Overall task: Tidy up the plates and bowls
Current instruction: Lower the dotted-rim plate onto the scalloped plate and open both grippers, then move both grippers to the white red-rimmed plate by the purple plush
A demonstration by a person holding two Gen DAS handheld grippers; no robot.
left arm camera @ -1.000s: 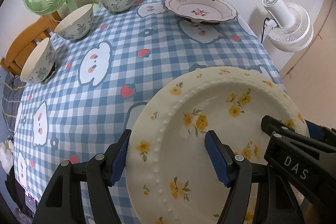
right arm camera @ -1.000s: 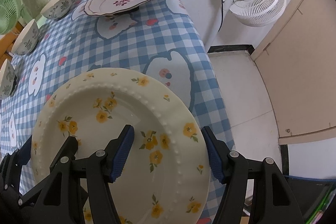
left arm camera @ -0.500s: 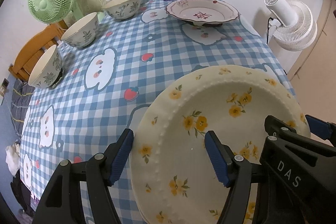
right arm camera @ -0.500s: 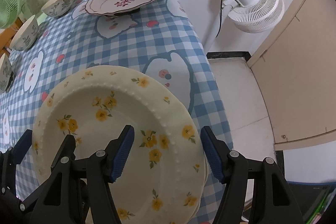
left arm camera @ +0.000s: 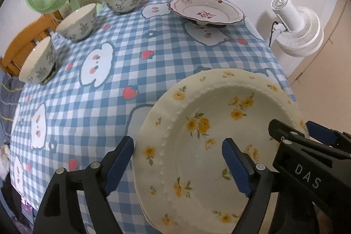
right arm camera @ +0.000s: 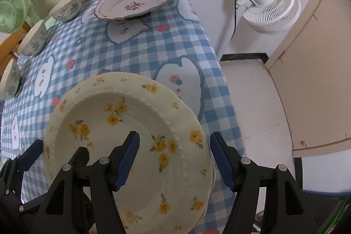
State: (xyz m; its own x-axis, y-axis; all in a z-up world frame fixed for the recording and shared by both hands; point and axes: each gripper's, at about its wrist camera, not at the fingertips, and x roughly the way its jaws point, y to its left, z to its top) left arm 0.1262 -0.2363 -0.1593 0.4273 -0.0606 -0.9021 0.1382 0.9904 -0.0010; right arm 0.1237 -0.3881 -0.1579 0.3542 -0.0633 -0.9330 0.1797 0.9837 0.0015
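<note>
We see the yellow plate [left arm camera: 219,135] low and right of centre in the left view, lying on another plate at the near table [left arm camera: 131,54] edge. Our left gripper [left arm camera: 177,163] straddles its left rim, jaws opening, pads clear of it. Our right gripper [right arm camera: 174,159] straddles the right rim, jaws opening too, not pinching. Three bowls [left arm camera: 76,22] line the upper left; a red-patterned plate [left arm camera: 206,11] sits at top centre
</note>
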